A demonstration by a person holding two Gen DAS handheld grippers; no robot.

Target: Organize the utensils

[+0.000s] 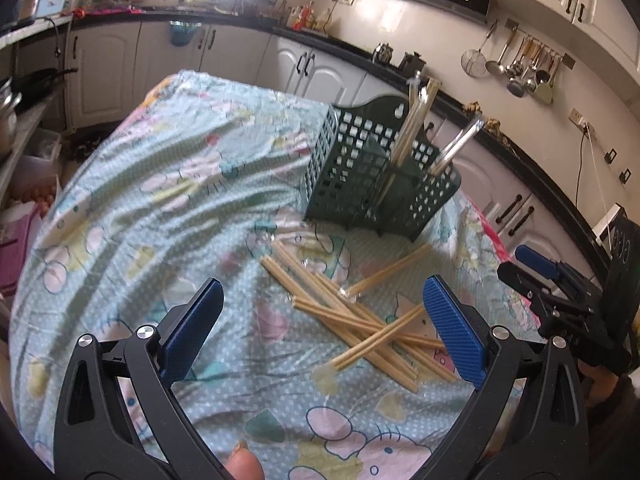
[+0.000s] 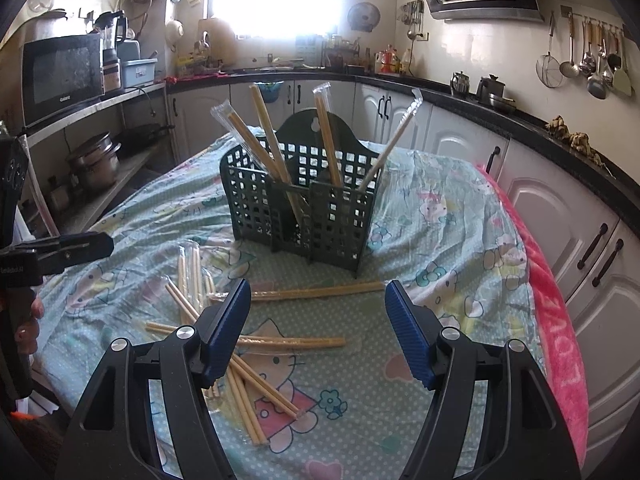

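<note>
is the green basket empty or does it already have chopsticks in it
Not empty: several wrapped chopsticks stand leaning inside the green basket.

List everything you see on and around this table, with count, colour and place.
Dark green plastic lattice utensil basket: one, far middle of table.
Wrapped tan chopstick pairs standing in basket: four, leaning outward.
Loose wrapped tan chopstick pairs: a crossed pile, count unclear, on the cloth in front of the basket.
Pale blue cartoon-print tablecloth: one, covering table.
Pink towel: one, table's right edge.
Black microwave: one, left shelf.
Hanging metal ladles: several, right wall.
Left gripper: black with blue pads, open.
Right gripper: same, open.
</note>
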